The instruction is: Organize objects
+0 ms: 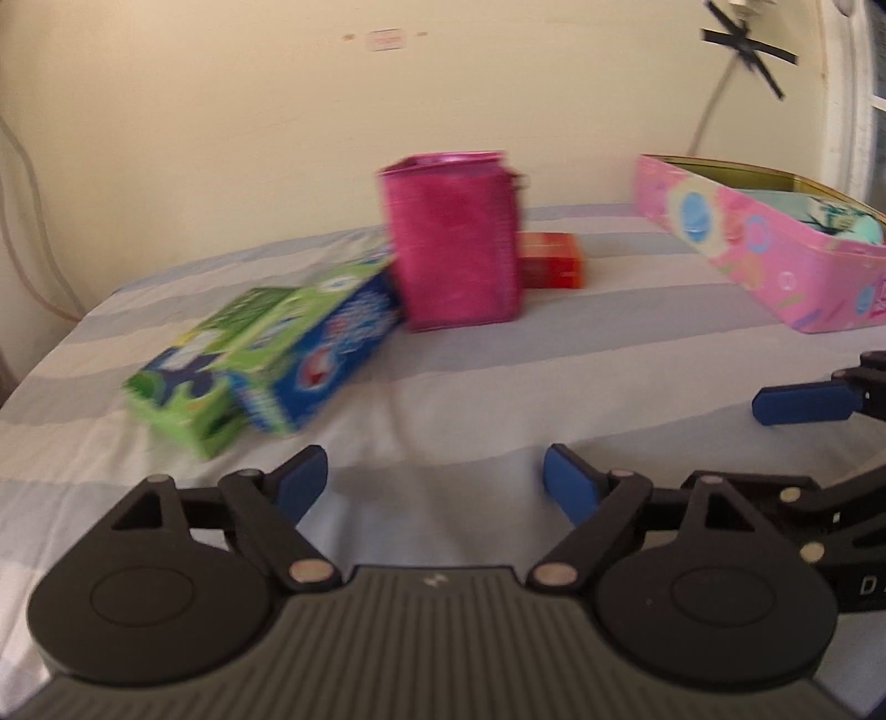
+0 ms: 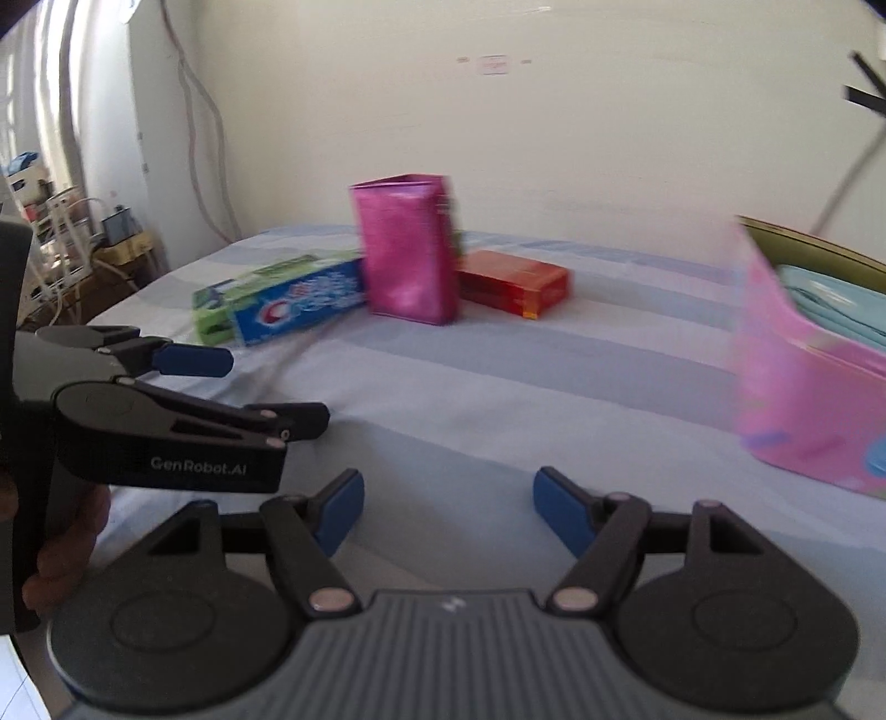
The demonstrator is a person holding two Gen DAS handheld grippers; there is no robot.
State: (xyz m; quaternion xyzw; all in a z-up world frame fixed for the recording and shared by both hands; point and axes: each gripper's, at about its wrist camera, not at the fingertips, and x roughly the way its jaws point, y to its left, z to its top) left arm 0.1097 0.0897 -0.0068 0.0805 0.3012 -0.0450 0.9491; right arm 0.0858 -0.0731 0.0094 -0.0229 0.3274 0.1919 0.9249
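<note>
A magenta pouch (image 1: 457, 243) (image 2: 410, 252) stands upright on the striped bedsheet. Two toothpaste boxes lie left of it, a green one (image 1: 194, 376) (image 2: 213, 315) and a blue one (image 1: 321, 354) (image 2: 299, 304). A red-orange box (image 1: 554, 260) (image 2: 515, 282) lies right of the pouch. A pink open tin (image 1: 764, 249) (image 2: 797, 399) with teal items inside sits at the right. My left gripper (image 1: 434, 487) is open and empty, short of the boxes. My right gripper (image 2: 448, 507) is open and empty, with the tin to its right.
A cream wall with black tape (image 1: 747, 47) and cables rises behind the bed. The striped sheet (image 1: 498, 376) lies between the grippers and the objects. A cluttered rack (image 2: 66, 238) stands beyond the bed's left edge. Each gripper shows in the other's view.
</note>
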